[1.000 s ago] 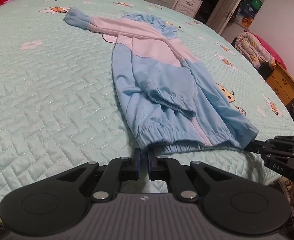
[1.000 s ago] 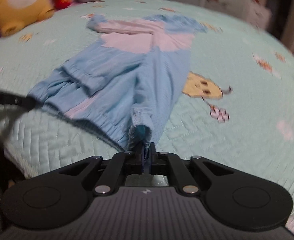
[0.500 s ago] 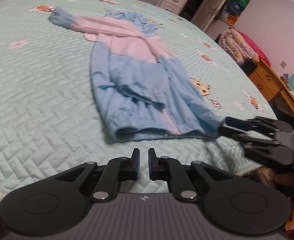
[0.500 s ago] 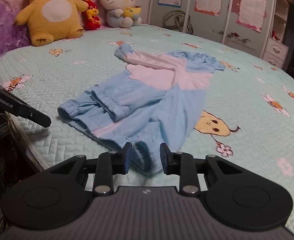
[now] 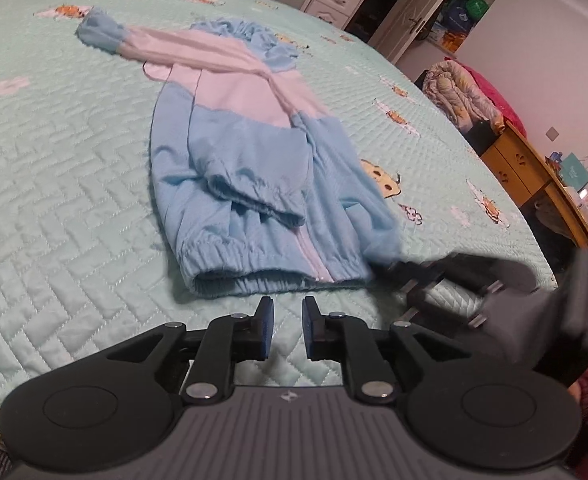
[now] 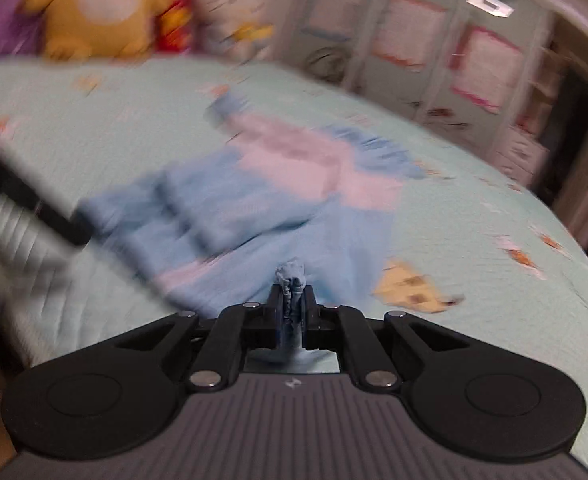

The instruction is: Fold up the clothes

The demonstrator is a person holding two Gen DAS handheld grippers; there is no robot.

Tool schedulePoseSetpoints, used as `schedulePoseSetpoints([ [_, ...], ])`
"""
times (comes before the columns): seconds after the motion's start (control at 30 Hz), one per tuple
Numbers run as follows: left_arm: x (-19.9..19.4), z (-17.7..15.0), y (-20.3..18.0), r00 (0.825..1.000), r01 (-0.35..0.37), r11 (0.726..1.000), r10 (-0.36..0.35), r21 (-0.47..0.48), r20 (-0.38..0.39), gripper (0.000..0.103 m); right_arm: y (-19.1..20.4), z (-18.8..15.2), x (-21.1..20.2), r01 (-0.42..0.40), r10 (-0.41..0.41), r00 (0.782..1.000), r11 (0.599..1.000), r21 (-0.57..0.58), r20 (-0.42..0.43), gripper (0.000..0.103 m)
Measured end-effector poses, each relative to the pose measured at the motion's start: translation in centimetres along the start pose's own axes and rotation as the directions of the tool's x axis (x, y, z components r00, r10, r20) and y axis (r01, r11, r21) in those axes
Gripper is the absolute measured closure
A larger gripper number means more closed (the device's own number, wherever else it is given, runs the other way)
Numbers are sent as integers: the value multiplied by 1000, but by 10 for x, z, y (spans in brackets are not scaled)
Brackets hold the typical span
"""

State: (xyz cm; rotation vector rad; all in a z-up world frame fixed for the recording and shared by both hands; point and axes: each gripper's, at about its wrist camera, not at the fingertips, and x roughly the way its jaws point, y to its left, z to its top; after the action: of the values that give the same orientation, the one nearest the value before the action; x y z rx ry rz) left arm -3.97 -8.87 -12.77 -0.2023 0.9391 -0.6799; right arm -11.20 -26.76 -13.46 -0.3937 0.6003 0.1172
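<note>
The light blue and pale pink hooded jacket lies flat on the mint green quilted bedspread, stretched away from both pairs of tongs, its elastic hem nearest them and its gathered blue hood at the far end; one sleeve is folded across the body with its blue cuff lying just above the hem, the other sleeve runs out to the far left with its blue cuff on the bedspread; the left tongs hover just short of the hem, their blue-padded fingers a little apart and opening, with only bedspread showing in the gap between them and no cloth touched; the right tongs are clamped on a bunched corner of the jacket's blue hem, the fabric pinched between the pads and puckering up just beyond the tips, the jaws closing on it; seen from the left tongs, the right tongs reach in from the right side and meet the hem's right corner, blurred; seen from the right tongs, the left tongs appear as a dark blurred bar at the left, near the hem's other corner; beyond the jacket, at the far edge of the bed, sits a yellow plush toy, smeared by blur; to the far right of the left tongs stands a wooden cabinet beside the bed.
</note>
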Motion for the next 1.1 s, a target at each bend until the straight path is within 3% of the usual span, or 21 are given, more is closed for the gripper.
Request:
schedulePoseSetpoints([
  [0.07,-1,0,1,1000,8,1000,-8,5,-5,86,14,-6,3,7,-7,1000,997,-73,-6,92],
  [0.13,0,1,2,1000,18,1000,-18,4,-7,85,12,-6,0,-32,32,999,998,-62,6,87],
  [0.17,0,2,2,1000,26,1000,-26,2,-10,85,7,-6,-1,-49,49,999,998,-40,6,77],
  [0.27,2,7,-3,998,65,998,-65,8,-5,83,-4,-5,-5,-90,89,996,996,9,17,62],
  [0.43,6,26,-15,993,113,993,-114,29,21,80,-7,-4,-10,-64,61,996,997,39,66,64],
  [0.5,9,36,-18,991,128,991,-129,28,33,78,-9,-4,-6,-64,61,997,997,53,48,66],
  [0.57,13,44,-19,989,143,990,-143,21,40,78,-14,-6,-1,-98,95,995,990,101,35,85],
  [0.63,17,49,-19,987,154,988,-154,11,43,78,-21,-5,-2,-125,117,992,978,167,53,94],
  [0.77,26,52,-12,989,147,989,-146,-21,34,76,-29,-2,-3,-175,152,982,958,229,114,94],
  [0.87,32,52,-3,989,147,988,-146,-55,18,76,-23,-9,12,-200,195,980,956,215,46,91],
  [0.93,32,54,4,987,161,984,-160,-70,17,76,-29,-10,9,-239,231,971,942,237,60,85],
  [1.03,30,65,20,981,190,975,-185,-119,51,73,-46,-10,0,-314,291,949,896,313,118,70],
  [1.1,28,78,37,978,197,964,-181,-178,100,68,-65,-6,-4,-357,311,934,853,380,178,69],
])
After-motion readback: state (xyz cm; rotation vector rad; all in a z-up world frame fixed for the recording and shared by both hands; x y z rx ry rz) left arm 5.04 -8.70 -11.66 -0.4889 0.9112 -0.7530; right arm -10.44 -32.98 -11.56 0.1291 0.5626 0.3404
